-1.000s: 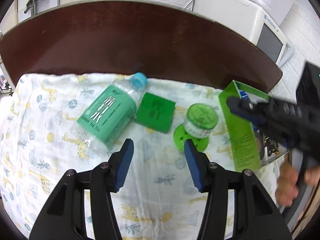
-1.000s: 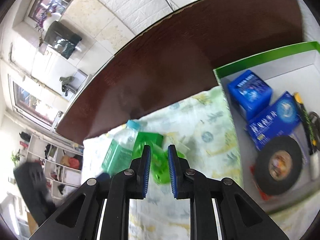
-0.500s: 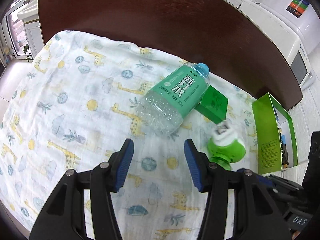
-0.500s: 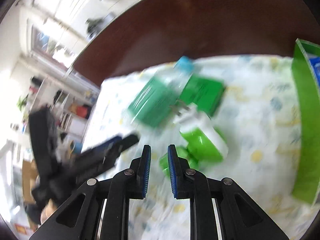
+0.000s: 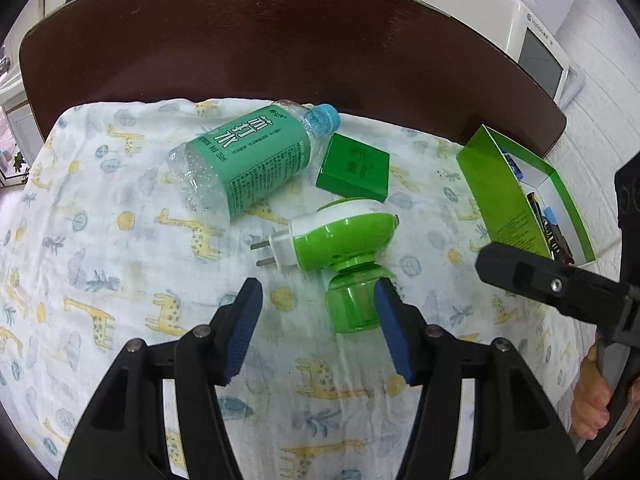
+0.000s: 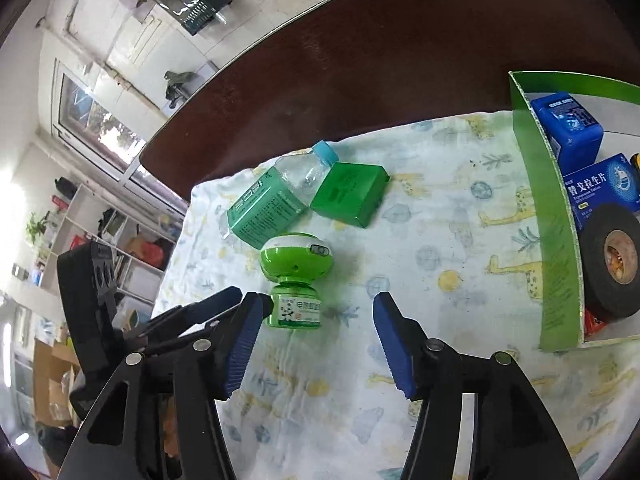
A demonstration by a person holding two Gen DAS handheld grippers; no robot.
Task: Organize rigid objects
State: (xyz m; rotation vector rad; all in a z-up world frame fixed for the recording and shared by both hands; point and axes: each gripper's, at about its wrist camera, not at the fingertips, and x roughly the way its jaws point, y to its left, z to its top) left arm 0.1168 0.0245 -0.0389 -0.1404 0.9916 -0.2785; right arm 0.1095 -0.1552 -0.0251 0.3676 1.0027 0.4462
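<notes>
A green plug-in mosquito repeller (image 5: 340,240) lies on its side on the giraffe cloth (image 5: 120,260), its small bottle toward me; it also shows in the right wrist view (image 6: 296,268). Behind it lie a green-labelled water bottle (image 5: 248,160) and a flat green box (image 5: 354,168). My left gripper (image 5: 318,332) is open and empty, just in front of the repeller's bottle. My right gripper (image 6: 316,340) is open and empty, to the right of the repeller. The open green carton (image 6: 556,240) at the right holds blue boxes and a black tape roll (image 6: 612,260).
The cloth covers a dark brown table (image 5: 260,48). A white appliance (image 5: 500,12) stands behind the table at the right. Shelves and a window show far left in the right wrist view.
The right gripper has opened from shut. The repeller now lies on its side nearer my left gripper. Both grippers have swung to face the repeller.
</notes>
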